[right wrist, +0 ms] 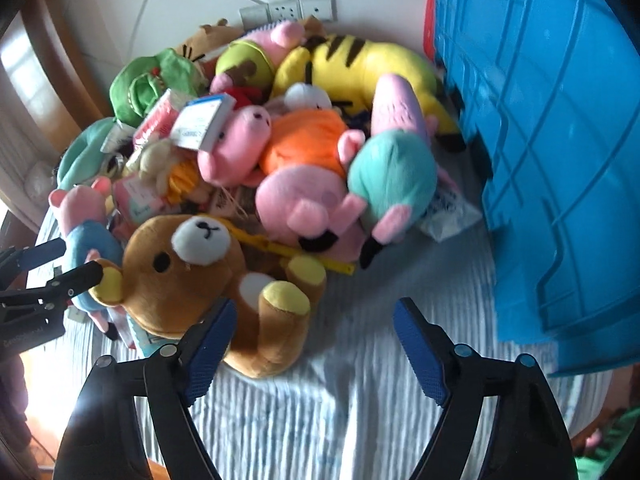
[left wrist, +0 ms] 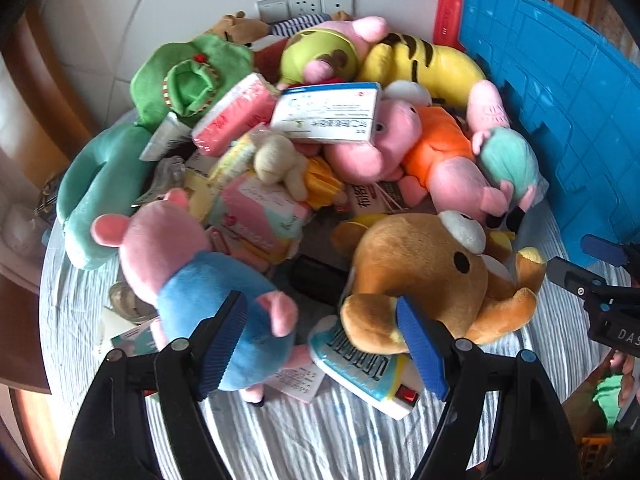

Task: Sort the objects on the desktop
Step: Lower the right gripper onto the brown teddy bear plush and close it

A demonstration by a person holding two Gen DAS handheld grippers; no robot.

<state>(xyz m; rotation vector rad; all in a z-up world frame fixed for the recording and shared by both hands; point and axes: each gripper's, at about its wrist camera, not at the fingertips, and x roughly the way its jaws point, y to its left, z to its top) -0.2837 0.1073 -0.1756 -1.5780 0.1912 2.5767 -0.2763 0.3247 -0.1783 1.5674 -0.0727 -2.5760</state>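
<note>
Two handheld grippers hover low over a heap of soft toys and small boxes on a table with a pale striped cloth (right wrist: 344, 400). The left gripper (left wrist: 322, 346) points into the near edge of the heap, its blue-padded fingers spread wide and holding nothing; one pad sits in front of a pink pig in a blue shirt (left wrist: 208, 280), the other in front of a brown bear (left wrist: 432, 272), though whether either pad touches a toy cannot be told. The right gripper (right wrist: 316, 350) hangs over bare cloth, fingers also wide apart and empty, its left pad just in front of the brown bear's leg. A tall blue crate (right wrist: 560, 152) stands at the right of the heap, cut off by the frame edge. Behind the bear lie a pink pig in orange (right wrist: 296, 148), a yellow striped tiger (right wrist: 352, 68) and a white medicine box (left wrist: 328, 114). Items lower in the heap are mostly buried and hard to identify, and the right view is blurred
</note>
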